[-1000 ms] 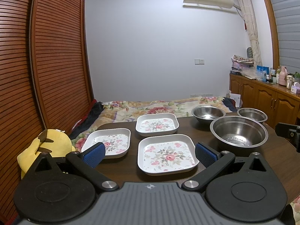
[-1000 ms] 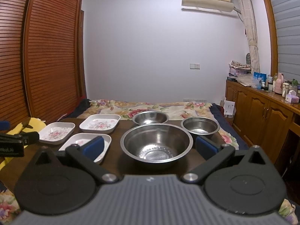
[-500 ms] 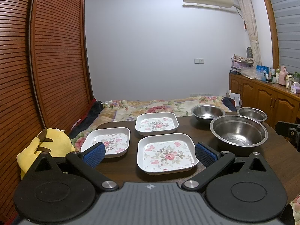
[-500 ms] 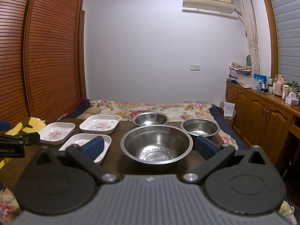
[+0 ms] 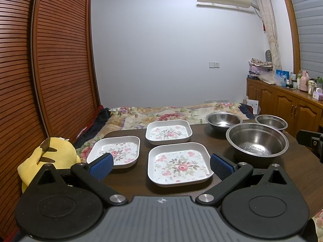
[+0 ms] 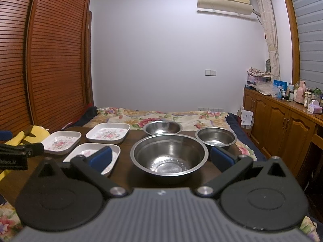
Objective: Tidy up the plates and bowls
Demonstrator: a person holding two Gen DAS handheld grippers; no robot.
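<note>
Three white square floral plates lie on the dark wooden table (image 5: 208, 135): a near plate (image 5: 178, 163), a left plate (image 5: 116, 151) and a far plate (image 5: 168, 133). Three steel bowls stand to their right: a large bowl (image 6: 169, 154), a far bowl (image 6: 162, 127) and a small right bowl (image 6: 216, 138). My left gripper (image 5: 160, 166) is open and empty, its blue pads either side of the near plate, above the table's near edge. My right gripper (image 6: 161, 158) is open and empty, framing the large bowl.
A yellow plush toy (image 5: 48, 155) sits off the table's left side. A bed with a floral cover (image 5: 171, 113) lies behind the table. Slatted wooden doors (image 5: 40, 60) stand at left, and wooden cabinets (image 6: 282, 125) with bottles at right.
Both grippers have shifted only slightly; the views sit a touch differently. Plates and bowls have not moved.
</note>
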